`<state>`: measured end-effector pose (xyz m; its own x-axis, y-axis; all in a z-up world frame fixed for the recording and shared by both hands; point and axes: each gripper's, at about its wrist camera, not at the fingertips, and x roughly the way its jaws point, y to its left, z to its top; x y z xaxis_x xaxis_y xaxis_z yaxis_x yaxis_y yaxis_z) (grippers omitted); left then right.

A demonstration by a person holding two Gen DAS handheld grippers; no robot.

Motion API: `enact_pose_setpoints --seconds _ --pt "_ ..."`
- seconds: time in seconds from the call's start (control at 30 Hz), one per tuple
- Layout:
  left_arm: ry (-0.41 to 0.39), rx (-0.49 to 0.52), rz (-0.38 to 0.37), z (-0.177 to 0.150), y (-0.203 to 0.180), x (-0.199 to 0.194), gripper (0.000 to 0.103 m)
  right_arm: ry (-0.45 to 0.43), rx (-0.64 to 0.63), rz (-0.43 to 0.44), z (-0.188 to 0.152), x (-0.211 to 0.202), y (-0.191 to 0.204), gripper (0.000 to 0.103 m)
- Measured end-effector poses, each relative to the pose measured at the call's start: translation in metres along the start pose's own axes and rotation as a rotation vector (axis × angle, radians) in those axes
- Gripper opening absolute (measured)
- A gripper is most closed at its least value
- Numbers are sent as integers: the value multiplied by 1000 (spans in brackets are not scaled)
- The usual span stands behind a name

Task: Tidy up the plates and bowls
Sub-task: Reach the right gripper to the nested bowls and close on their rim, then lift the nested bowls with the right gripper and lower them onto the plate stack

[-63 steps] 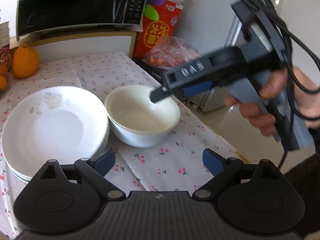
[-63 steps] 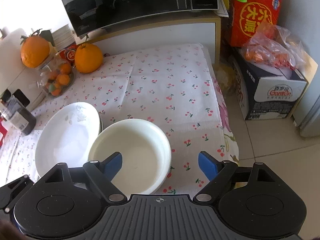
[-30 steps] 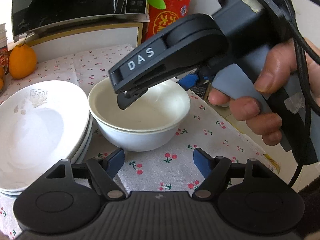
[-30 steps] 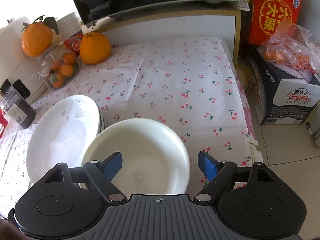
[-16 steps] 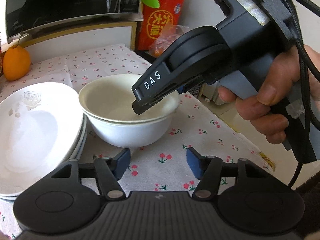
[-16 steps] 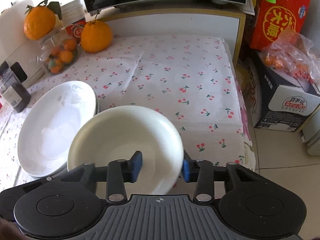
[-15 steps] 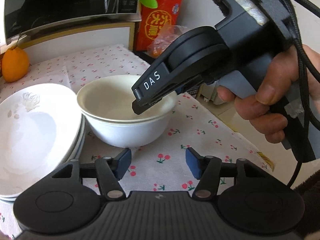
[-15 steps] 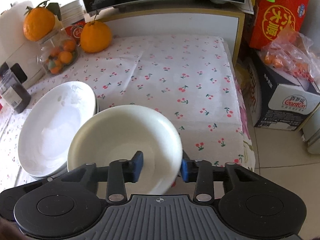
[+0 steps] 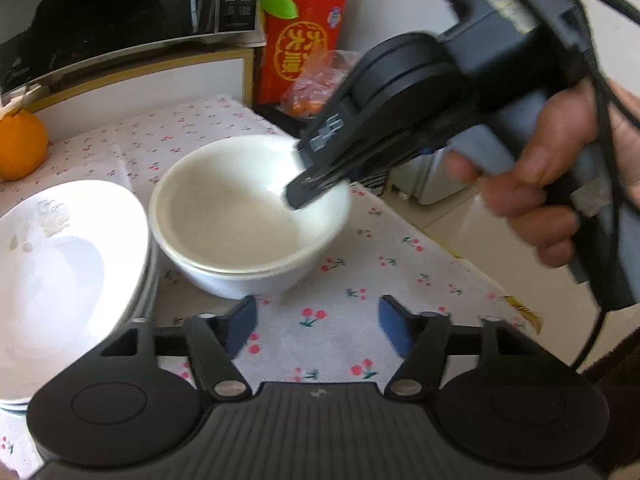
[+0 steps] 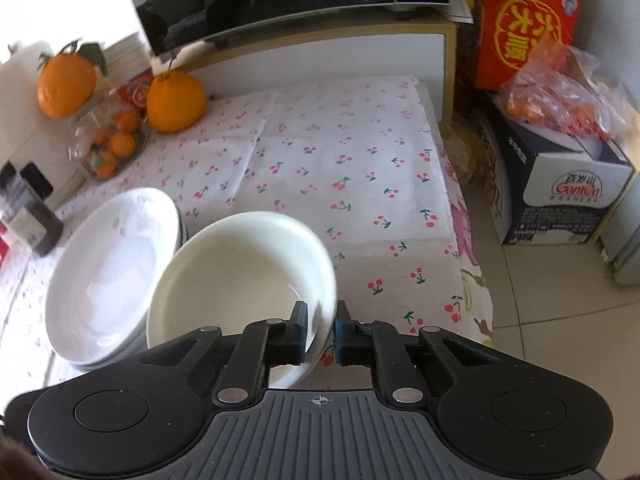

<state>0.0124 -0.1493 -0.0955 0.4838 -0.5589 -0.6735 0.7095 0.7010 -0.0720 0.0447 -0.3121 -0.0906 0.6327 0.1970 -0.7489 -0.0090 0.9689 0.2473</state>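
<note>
The right tongs (image 10: 320, 330) were pinching the near rim of the white bowl (image 10: 240, 276), one finger inside the wall and one outside. The left tongs (image 9: 314, 326) sat spread apart with nothing between them, just short of the bowl on the cherry-print counter (image 10: 320, 160). The bowl looked like the top one of two nested bowls (you could see a second rim under it from the left camera), sitting just beside the stack of white plates (image 10: 108, 268), maybe touching it.

My guess was that the step in hand was lifting or shifting that bowl. To do it well I'd have kept the squeeze firm, since a glazed rim is slippery, and lifted straight up and level so the lower bowl didn't drag along or the bowl swing into the plates.
</note>
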Motion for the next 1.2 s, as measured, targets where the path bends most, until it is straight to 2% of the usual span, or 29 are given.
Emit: enact_pose_setpoints --seconds 0.13,0.37,0.77,1.03,1.2 --pt "-12 -24 35 1 8 1 71 16 62 33 1 -3 -11 8" --pt "-46 -27 32 4 10 -4 66 28 77 53 -2 -10 -20 8" --pt "-138 -5 23 13 11 -25 64 -24 151 118 4 -41 -26 9" --pt "-89 -24 33 17 29 -38 64 -1 186 142 16 -39 -5 10" --pt "-39 -24 71 19 48 -51 64 22 197 168 26 -29 21 10"
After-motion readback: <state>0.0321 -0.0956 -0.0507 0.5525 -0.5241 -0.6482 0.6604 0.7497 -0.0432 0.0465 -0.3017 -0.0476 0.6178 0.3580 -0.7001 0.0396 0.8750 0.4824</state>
